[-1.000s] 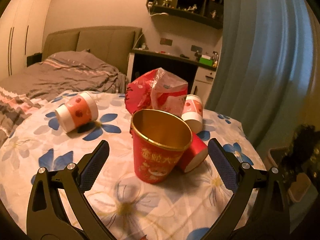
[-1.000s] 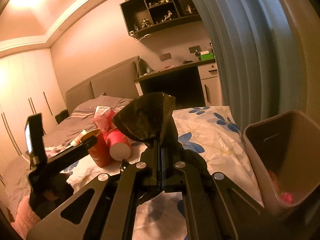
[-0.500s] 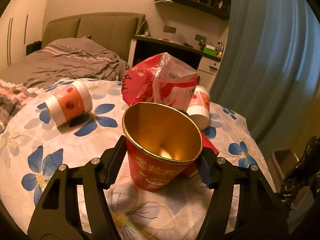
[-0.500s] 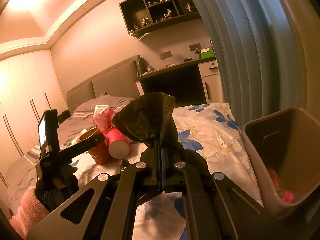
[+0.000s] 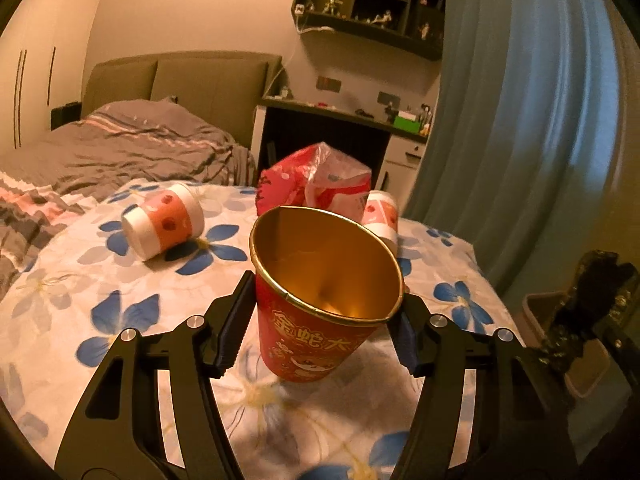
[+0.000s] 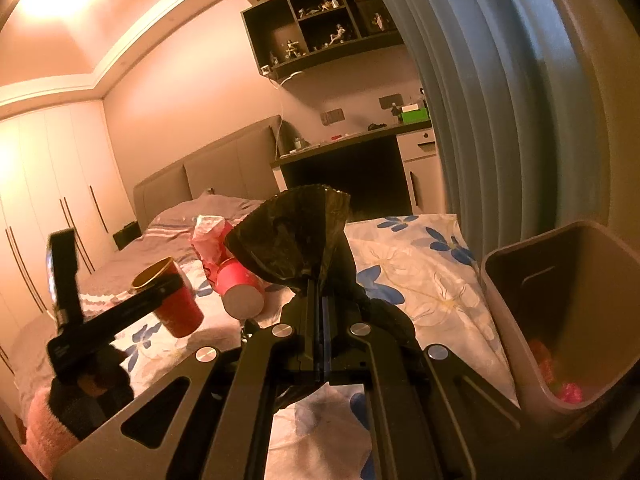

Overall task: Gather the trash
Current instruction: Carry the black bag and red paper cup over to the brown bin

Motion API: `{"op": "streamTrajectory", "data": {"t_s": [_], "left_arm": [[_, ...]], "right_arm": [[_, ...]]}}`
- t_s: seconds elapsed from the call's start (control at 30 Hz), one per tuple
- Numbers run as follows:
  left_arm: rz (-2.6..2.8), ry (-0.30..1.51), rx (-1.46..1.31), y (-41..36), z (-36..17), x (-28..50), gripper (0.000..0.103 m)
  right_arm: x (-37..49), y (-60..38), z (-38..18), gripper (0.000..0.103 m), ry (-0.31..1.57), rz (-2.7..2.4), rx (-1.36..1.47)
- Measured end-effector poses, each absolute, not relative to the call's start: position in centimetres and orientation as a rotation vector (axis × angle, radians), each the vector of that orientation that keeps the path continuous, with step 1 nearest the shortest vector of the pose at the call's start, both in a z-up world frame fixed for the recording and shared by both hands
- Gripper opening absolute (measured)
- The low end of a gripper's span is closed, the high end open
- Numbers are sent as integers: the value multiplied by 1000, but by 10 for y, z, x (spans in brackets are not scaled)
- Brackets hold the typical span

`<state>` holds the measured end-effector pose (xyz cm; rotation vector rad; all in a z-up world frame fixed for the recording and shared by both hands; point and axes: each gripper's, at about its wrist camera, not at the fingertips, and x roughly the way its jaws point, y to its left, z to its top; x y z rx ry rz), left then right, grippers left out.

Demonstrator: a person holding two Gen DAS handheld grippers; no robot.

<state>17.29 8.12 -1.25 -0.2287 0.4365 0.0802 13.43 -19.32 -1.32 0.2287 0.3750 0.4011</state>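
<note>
We are closing the left tongs [image 5: 320, 328] on the big red cup [image 5: 320, 300], which sits at the centre of the left wrist view, lifted a little and tilted above the flowered bedspread [image 5: 100, 300]. The pads are already pressing its sides just under the gold rim, and we judge the paper wall could buckle or slip out if we keep squeezing or swing it fast. In the right wrist view the same cup is hanging at the left of the frame, well apart from the bin [image 6: 560, 320] at the right edge, so the carry across is where a drop seems likeliest. The right tongs [image 6: 320, 320] are pinched fully together on a black trash bag [image 6: 288, 236], which is bunching up at the frame's centre and could get in the way of the cup.

We are working over a bed rather than a hard surface, so anything dropped may roll. A red plastic bag [image 5: 316, 180] is sitting behind the cup, a white and orange cup [image 5: 164, 220] is lying at left, another [image 5: 380, 216] at right. Curtains [image 5: 520, 120] are filling the right side, and shelves [image 5: 372, 4] the upper part.
</note>
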Motion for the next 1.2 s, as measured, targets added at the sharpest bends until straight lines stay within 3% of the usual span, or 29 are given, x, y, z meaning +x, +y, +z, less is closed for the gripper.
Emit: {"op": "streamTrajectory", "data": {"t_s": [0.47,1.2], "left_arm": [[20,388,-199,61,5,120,61],[-68,382,-138,12,10,111,61]], "right_arm": [[104,-204,2,2,323,401,226],[85,-238,6,2,279,340,250]]}}
